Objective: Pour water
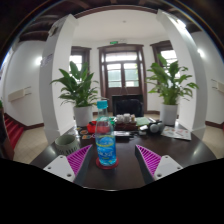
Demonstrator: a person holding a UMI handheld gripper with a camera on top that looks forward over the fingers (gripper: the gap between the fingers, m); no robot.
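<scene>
Tool (106,160) open, water bottle (105,140) standing between its fingers; potted plants (78,88) beyond.

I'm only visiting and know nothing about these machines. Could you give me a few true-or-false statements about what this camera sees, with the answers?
1. A bottle holding blue liquid stands upright on the dark table. True.
2. The tongs are clamped on the bottle. False: the fingers are open, and the bottle stands between them with a gap at either side.
3. Two leafy potted plants flank a window beyond the table. True.
4. The bottle lies on its side. False: it stands upright.
5. The pads on the fingers are green. False: they are purple.
</scene>
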